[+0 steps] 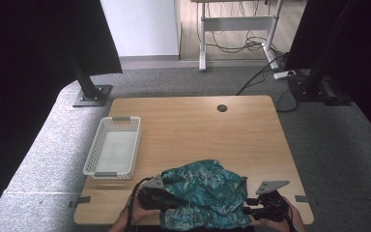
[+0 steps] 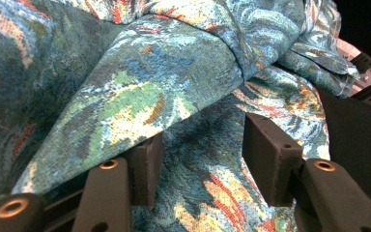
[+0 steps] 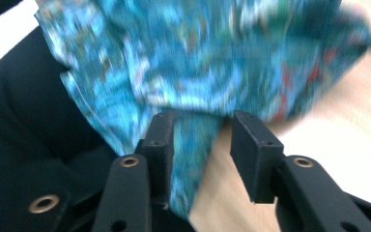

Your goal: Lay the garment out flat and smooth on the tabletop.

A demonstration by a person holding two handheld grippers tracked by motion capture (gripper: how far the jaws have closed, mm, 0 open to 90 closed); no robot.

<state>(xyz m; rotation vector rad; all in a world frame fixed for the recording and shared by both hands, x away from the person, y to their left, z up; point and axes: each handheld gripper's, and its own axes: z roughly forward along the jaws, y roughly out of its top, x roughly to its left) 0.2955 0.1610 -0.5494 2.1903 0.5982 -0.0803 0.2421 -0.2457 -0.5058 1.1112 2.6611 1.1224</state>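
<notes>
Teal patterned cloth (image 1: 205, 194) bunches on the desk (image 1: 198, 125); left gripper (image 2: 200, 164) jaws half open, fabric between; right gripper (image 3: 200, 150) jaws parted, a fold hanging loose inside.

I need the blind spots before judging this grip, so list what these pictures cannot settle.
- High view: the cloth covers the left gripper tips.
- High view: the bottom edge cuts off the cloth's near hem and both hands.
- Right gripper view: blur hides whether the right gripper pads touch cloth.
- Basket: mesh too small to read.

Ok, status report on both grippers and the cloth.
Left gripper open, cloth between fingers. Right gripper open at cloth's edge. Basket well aside.
</notes>
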